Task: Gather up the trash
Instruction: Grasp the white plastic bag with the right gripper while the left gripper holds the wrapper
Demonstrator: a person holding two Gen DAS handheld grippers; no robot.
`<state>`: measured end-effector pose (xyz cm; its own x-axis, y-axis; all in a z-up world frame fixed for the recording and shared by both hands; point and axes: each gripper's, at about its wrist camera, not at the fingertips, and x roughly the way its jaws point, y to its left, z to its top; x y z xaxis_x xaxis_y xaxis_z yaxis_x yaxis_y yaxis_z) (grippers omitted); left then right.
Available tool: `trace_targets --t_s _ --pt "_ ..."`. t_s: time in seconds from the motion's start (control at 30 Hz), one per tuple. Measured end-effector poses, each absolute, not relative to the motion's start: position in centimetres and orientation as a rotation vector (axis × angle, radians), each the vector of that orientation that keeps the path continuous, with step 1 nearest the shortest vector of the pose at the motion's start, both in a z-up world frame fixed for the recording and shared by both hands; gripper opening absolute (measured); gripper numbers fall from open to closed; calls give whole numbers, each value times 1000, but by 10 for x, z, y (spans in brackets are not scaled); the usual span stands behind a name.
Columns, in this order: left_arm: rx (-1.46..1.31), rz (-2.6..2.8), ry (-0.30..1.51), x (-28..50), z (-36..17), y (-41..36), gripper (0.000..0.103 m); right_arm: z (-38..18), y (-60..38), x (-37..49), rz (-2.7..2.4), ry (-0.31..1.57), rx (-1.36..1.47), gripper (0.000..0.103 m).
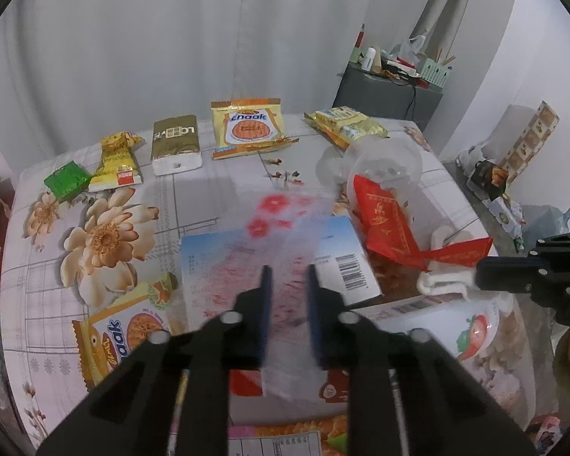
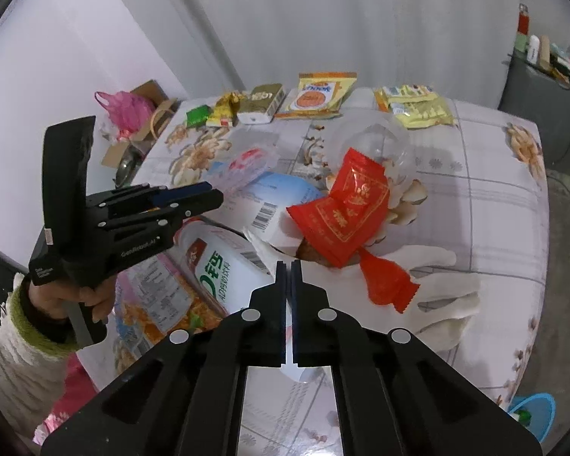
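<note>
A: What's the biggest thing in front of you?

B: The table [image 2: 505,205] under its floral cloth, littered with wrappers. On it a clear plastic bag [image 1: 288,228] with red flowers lies draped over a pale blue box [image 1: 345,250], running up the middle of my left view.

A: And your fingers?

B: My left gripper [image 1: 287,277] is clamped on that bag; its long axis runs away from me, between the fingers. My right gripper [image 2: 288,266] is pinched tight on a thin white film edge [image 2: 289,345]. The red packet [image 2: 345,209] lies just up and right of it, nearer my right hand.
</note>
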<state>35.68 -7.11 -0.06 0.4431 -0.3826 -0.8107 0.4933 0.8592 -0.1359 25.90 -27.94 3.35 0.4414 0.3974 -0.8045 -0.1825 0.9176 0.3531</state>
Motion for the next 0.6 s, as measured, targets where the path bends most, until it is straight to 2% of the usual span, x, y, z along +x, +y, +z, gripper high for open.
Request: trace_targets --t_s 0.07,0.17,0.6 --pt "110 -545 956 355 4 -68 4 38 -282 255 363 1038 236 0" --pt "98 -548 933 351 12 -63 1 45 -286 249 363 1015 247 0" --pt "55 -549 809 310 55 -32 0 81 -298 216 382 904 302 0"
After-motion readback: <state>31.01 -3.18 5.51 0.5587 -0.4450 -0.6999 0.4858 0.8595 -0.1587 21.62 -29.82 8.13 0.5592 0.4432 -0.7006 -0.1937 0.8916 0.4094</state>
